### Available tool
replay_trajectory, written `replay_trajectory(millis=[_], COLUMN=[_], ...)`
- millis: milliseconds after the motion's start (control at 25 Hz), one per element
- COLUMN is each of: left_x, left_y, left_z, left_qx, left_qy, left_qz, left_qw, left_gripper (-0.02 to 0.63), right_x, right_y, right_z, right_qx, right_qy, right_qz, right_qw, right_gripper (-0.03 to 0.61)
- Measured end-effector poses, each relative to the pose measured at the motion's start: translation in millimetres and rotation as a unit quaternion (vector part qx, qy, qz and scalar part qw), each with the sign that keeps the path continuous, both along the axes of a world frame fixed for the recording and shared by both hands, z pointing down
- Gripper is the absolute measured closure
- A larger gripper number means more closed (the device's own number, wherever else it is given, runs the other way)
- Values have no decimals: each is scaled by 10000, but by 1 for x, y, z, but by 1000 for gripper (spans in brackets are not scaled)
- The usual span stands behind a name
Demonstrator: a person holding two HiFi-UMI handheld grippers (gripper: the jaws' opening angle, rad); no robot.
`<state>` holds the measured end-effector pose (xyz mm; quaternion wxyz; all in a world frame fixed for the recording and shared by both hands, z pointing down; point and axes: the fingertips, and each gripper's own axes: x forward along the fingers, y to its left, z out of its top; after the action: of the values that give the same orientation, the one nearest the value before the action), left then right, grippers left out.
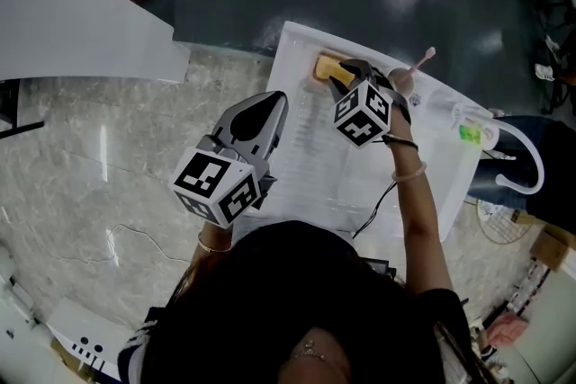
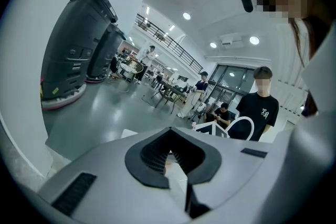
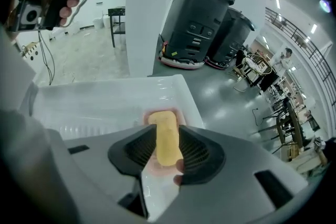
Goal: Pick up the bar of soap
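A yellow bar of soap (image 1: 324, 67) lies on a pink dish (image 3: 181, 114) at the far corner of a white tray (image 1: 306, 139). In the right gripper view the soap (image 3: 168, 150) runs lengthwise between the two dark pads. My right gripper (image 1: 346, 75) (image 3: 167, 125) straddles it, open, the pads close beside the bar on each side. My left gripper (image 1: 273, 103) hovers over the tray's left edge, nearer me. In the left gripper view its tips (image 2: 169, 152) meet with nothing held.
The tray (image 3: 105, 102) rests on a marble counter (image 1: 99, 166) by the grey floor. A pink toothbrush (image 1: 423, 58) and a green-labelled bottle (image 1: 472, 132) lie at the tray's right. Two black machines (image 3: 202, 18) and people (image 2: 260, 107) stand beyond.
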<state>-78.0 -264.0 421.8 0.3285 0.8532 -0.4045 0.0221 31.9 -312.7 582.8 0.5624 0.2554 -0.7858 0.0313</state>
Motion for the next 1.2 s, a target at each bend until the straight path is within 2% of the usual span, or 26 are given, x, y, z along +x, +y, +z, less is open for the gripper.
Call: replay_trajectory(millis=[320,800,1200], left_x=[-1,-1,-3], left_y=[-3,-5,-6], left_z=[6,12,16], left_qx=[-61,-153,-212], left_qy=[-12,-24,-28], left_qz=[4,43,14], left_qw=[10000,9999,9998], left_gripper=[615,614,615], right_x=[-1,-1,-1], right_y=[-1,-4,-6], right_z=[17,21,31], right_qx=[-297,-775,-1048], right_qy=[251,164,292], right_qz=[-245,-284,-354], right_qw=[9989,9965,9934], right_gripper=[448,428,409])
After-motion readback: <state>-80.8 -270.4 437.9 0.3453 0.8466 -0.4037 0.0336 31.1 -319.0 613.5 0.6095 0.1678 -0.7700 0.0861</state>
